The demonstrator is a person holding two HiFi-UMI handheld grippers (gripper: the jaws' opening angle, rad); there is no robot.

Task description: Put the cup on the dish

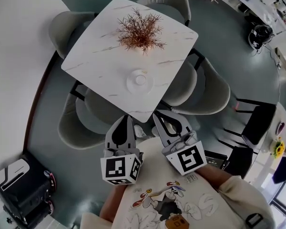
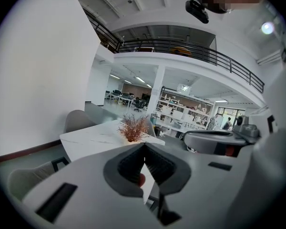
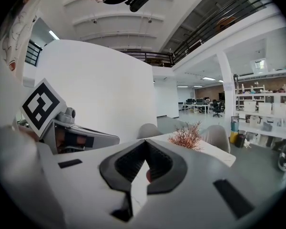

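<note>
In the head view a white dish (image 1: 131, 86) lies on the near half of the white marble table (image 1: 100, 56), and a small white cup (image 1: 140, 79) stands at its middle. Both grippers hang close to the person's body, short of the table's near corner and apart from the dish. My left gripper (image 1: 128, 122) is shut with nothing between its jaws; in the left gripper view (image 2: 144, 146) its tips meet. My right gripper (image 1: 159, 117) is shut and empty as well, tips touching in the right gripper view (image 3: 146, 142). Neither gripper view shows the cup or the dish.
A dried reddish-brown plant (image 1: 139, 30) stands on the far half of the table. Grey padded chairs (image 1: 207, 92) ring the table on all sides. A black wheeled case (image 1: 21, 185) sits at the lower left, and dark chairs (image 1: 255, 123) stand to the right.
</note>
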